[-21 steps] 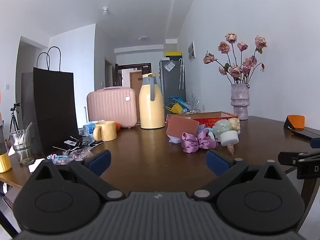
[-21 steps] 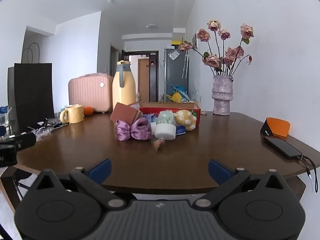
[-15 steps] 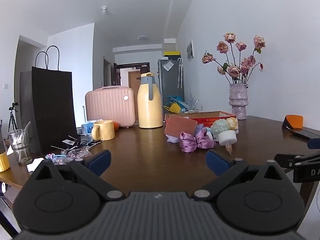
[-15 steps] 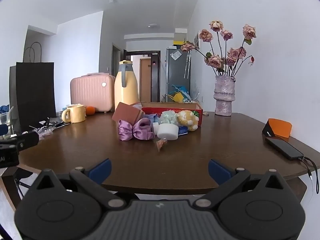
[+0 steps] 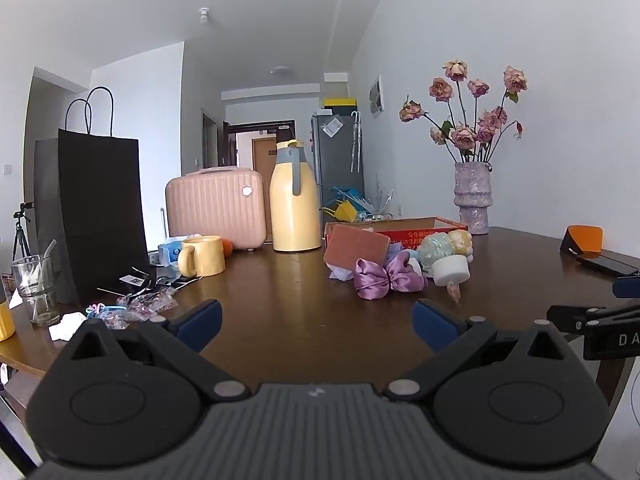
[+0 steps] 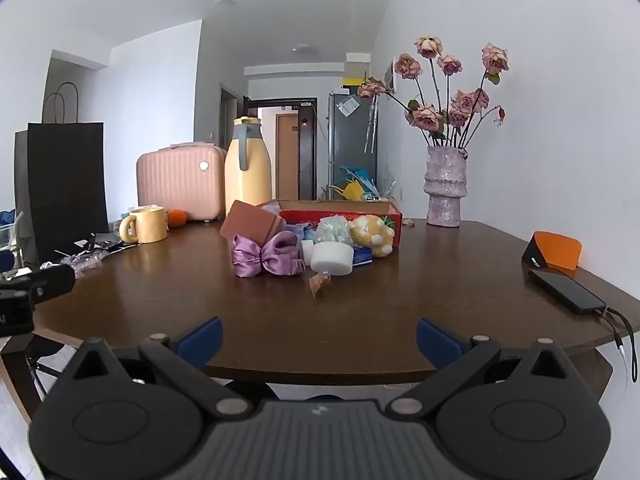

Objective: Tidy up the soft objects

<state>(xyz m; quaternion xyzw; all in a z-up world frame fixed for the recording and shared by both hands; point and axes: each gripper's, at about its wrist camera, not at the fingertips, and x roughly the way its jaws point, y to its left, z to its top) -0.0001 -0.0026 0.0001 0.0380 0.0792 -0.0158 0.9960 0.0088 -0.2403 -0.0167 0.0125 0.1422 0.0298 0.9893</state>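
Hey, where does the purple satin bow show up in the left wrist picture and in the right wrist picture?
Left wrist view: the purple satin bow lies right of centre on the brown table, at the front of the soft pile.
Right wrist view: the bow lies left of centre, again at the pile's front.
Shared landmark: the white foam puck sits just right of the bow in both views.

You have one purple bow (image 6: 267,256), one white foam disc (image 6: 332,259), one yellow plush toy (image 6: 372,233), one brown sponge (image 6: 252,222) and one red box (image 6: 340,214). Behind them you see one mug (image 6: 146,224), one jug (image 6: 248,168), one pink case (image 6: 180,180), one vase (image 6: 445,186) and one black bag (image 6: 64,184).
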